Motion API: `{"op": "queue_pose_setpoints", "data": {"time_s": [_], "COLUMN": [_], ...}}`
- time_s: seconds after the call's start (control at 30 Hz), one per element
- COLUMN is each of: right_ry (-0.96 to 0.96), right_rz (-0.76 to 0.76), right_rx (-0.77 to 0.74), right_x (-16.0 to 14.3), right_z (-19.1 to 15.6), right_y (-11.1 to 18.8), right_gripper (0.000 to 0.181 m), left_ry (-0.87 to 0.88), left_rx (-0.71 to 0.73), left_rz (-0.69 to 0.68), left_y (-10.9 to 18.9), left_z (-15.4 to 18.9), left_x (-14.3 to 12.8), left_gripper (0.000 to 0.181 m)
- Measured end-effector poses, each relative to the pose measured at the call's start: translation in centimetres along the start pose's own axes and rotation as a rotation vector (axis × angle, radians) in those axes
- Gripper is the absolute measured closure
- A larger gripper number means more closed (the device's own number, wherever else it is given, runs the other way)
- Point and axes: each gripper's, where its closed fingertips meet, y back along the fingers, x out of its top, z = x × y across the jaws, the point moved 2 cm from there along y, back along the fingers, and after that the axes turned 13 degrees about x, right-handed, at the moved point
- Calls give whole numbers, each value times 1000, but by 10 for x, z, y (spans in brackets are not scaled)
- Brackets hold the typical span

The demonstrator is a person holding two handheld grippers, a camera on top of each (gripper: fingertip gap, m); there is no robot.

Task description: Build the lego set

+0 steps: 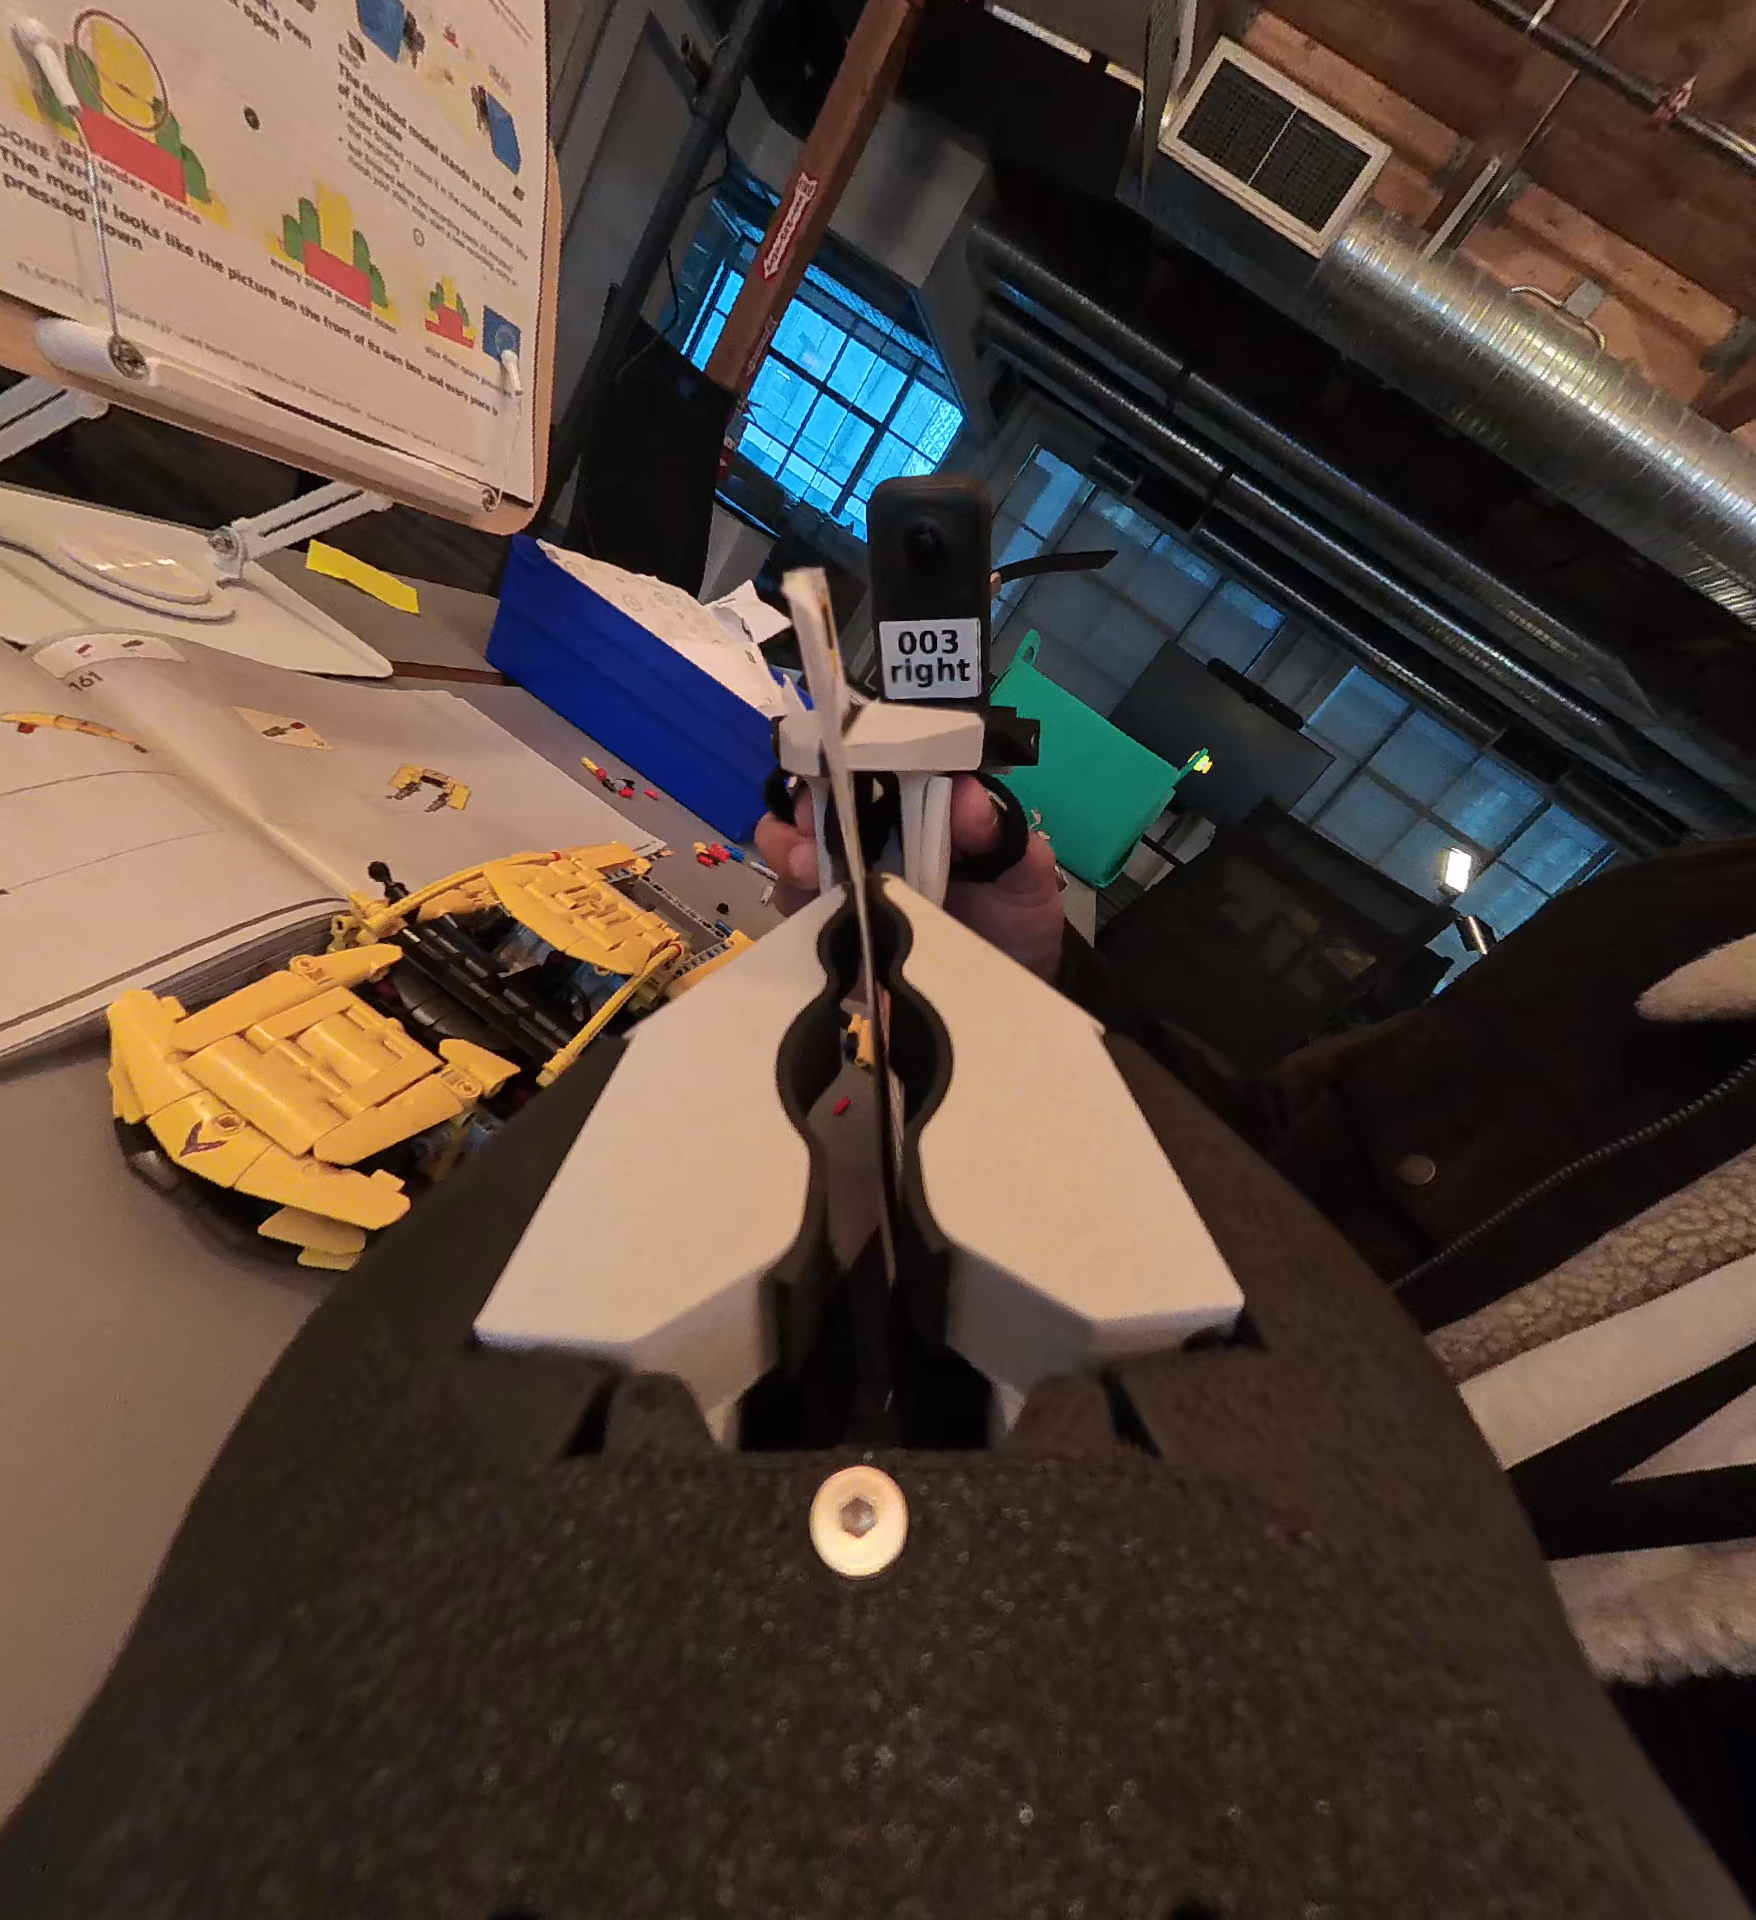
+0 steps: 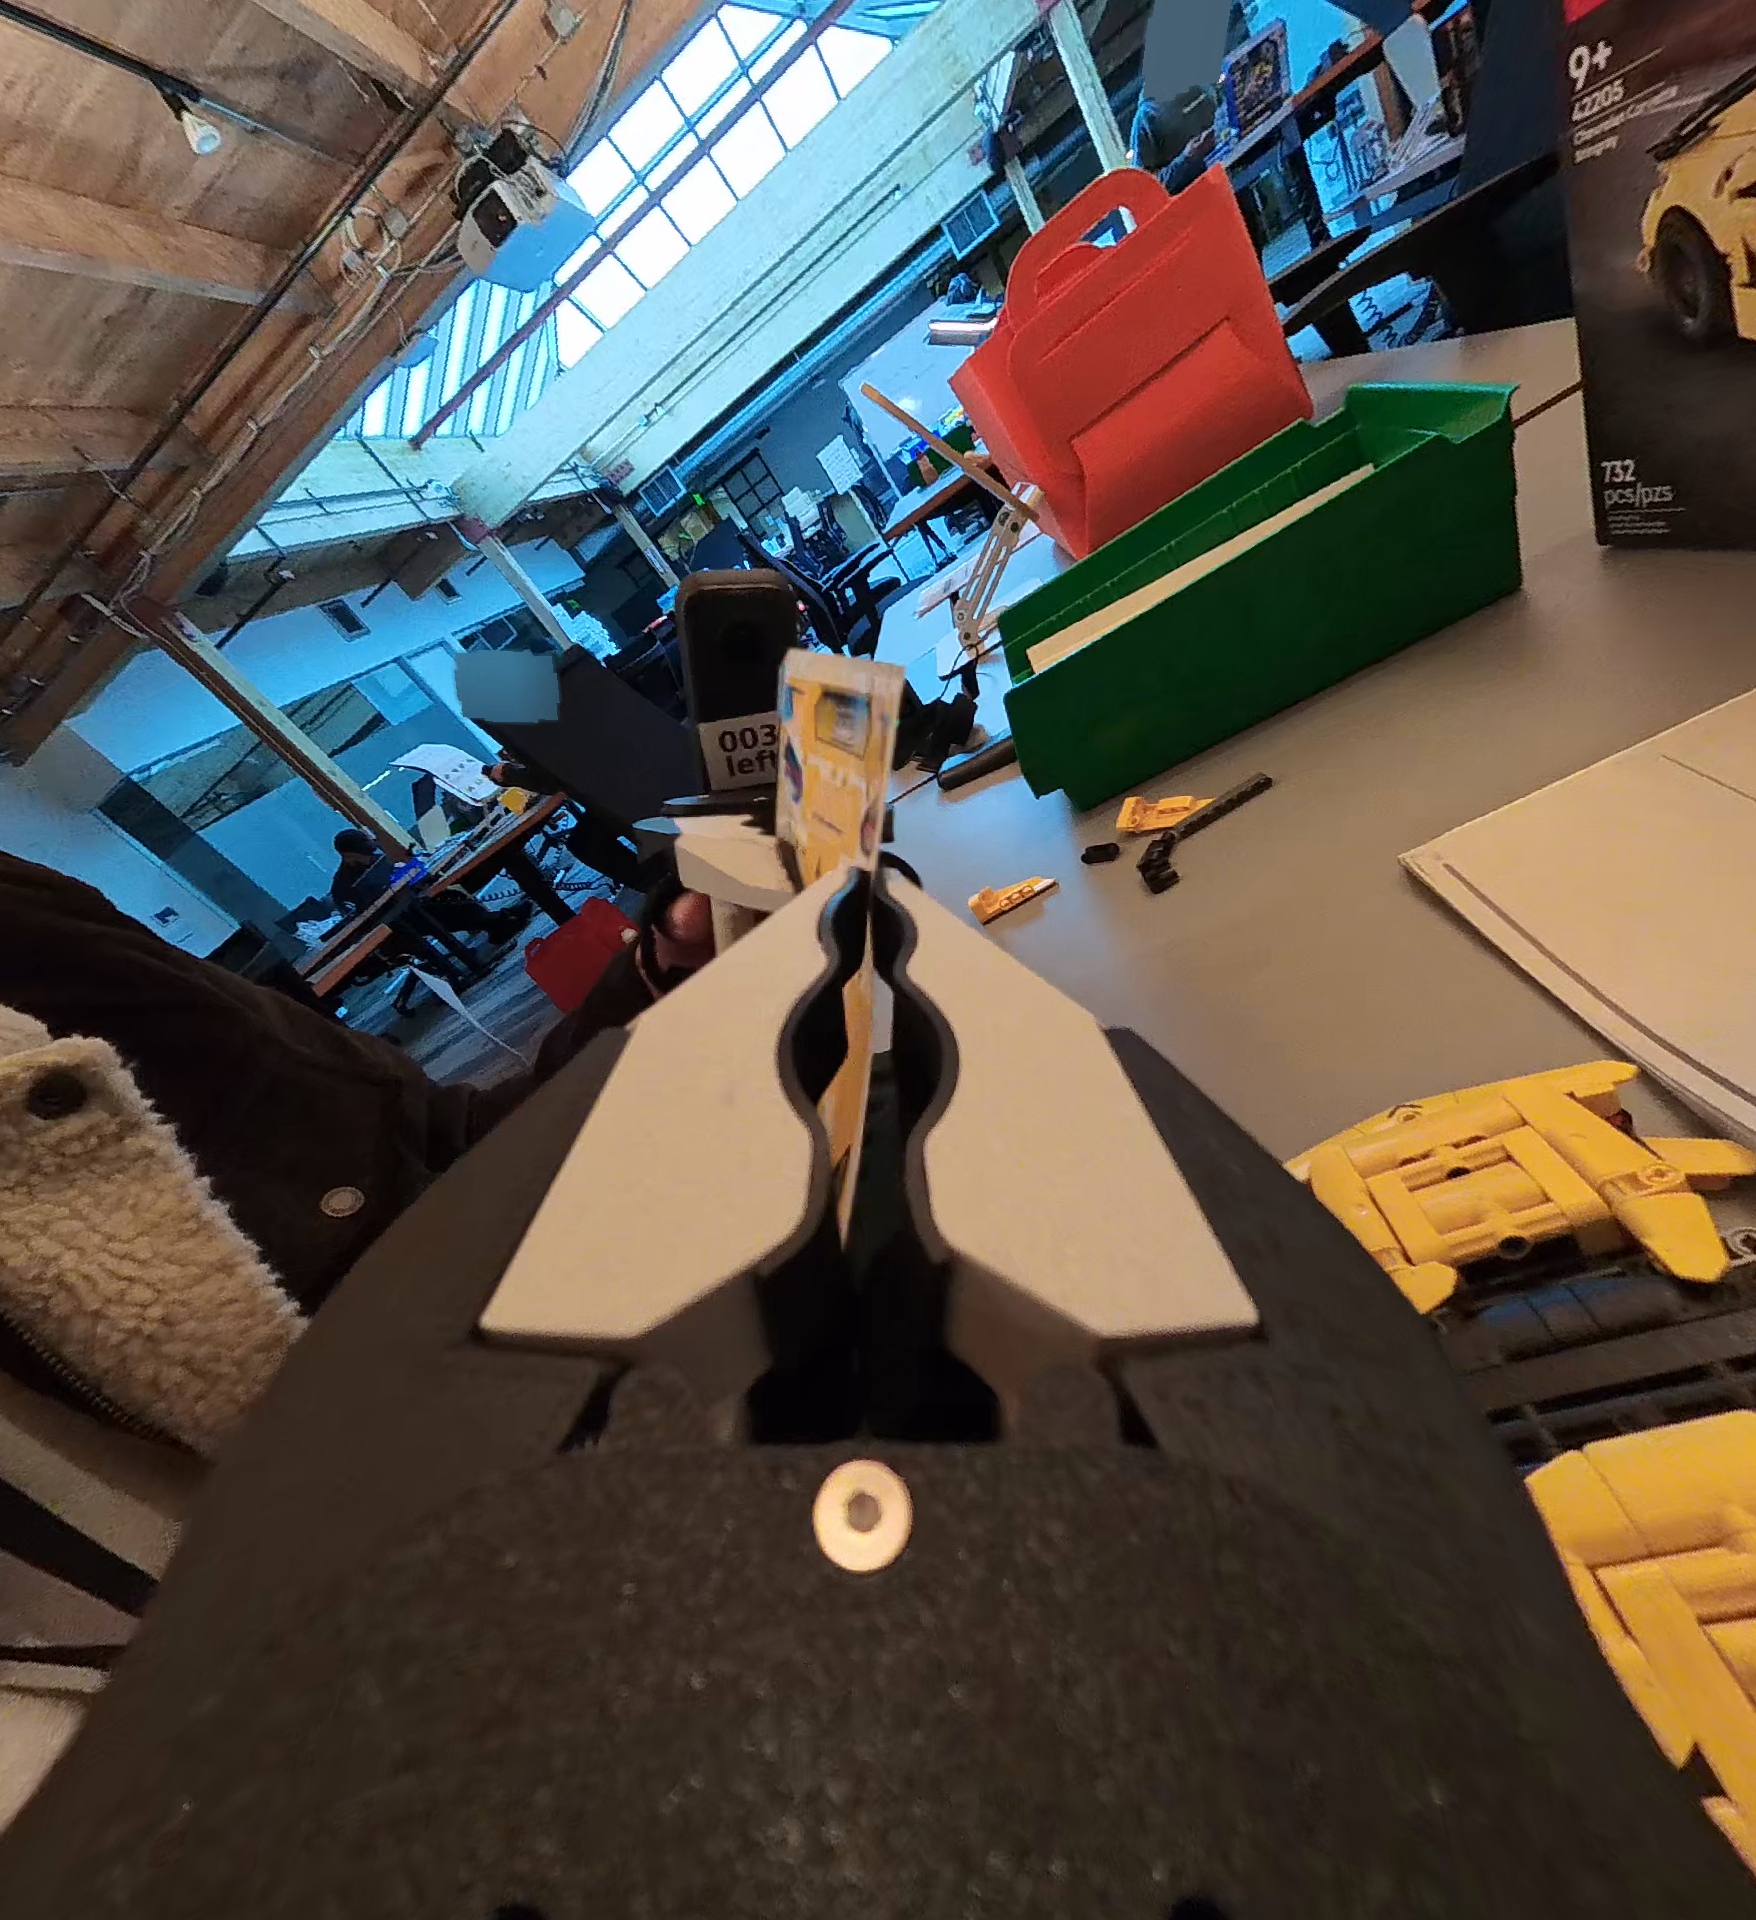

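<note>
- Above the worktop (image 1: pixel 43 1351), in the left wrist view, the left claw (image 1: pixel 866 902) is pinching a thin sticker sheet (image 1: pixel 858 883) edge-on, its two grey fingers (image 1: pixel 708 1143) squeezed nearly together on it.
- Opposite, the right claw (image 1: pixel 832 769) is facing it, nipping the same sheet from the far side, with a hand (image 1: pixel 999 883) wrapped round its grip.
- Down to the left, the yellow lego car (image 1: pixel 334 1049) is lying on the worktop, overlapping the lower edge of the open instruction booklet (image 1: pixel 178 790); a blue bin (image 1: pixel 625 686) is standing beyond it, and small loose pieces (image 1: pixel 625 781) are lying scattered nearby.
- Over in the right wrist view, the right claw (image 2: pixel 869 894) is likewise clamping the sticker sheet (image 2: pixel 832 769), whose yellow printed face is rising past the fingertips.
- Just behind the sheet, the left claw (image 2: pixel 749 842) is showing, partly hidden.
- At the lower right, the yellow lego car (image 2: pixel 1539 1174) is sitting on the worktop (image 2: pixel 1269 935) beside the booklet (image 2: pixel 1632 883), with a green bin (image 2: pixel 1269 644), a red bag (image 2: pixel 1134 364) and the set's box (image 2: pixel 1705 270) farther back.
</note>
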Motion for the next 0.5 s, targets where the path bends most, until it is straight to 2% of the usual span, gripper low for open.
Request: {"op": "queue_pose_setpoints", "data": {"time_s": [0.27,0.3,0.4,0.43,0.5], "right_ry": [36,95,480,585,672], "right_rz": [-6,-7,27,-20,-138], "right_rx": [-36,-87,-286,-297,-250], "right_x": [2,5,32,33,20], "right_z": [3,5,-9,-23,-50], "right_y": [1,3,15,11,-7], "right_gripper": [181,180,145,141,135], "left_ry": [-2,-8,2,-1,-15], "left_rx": [-3,0,-16,-21,-10], "left_rz": [17,23,46,50,52], "left_y": [2,3,6,8,10], "left_z": [1,1,5,6,5], "left_x": [3,4,9,11,13], "left_gripper": [181,181,181,181,181]}}
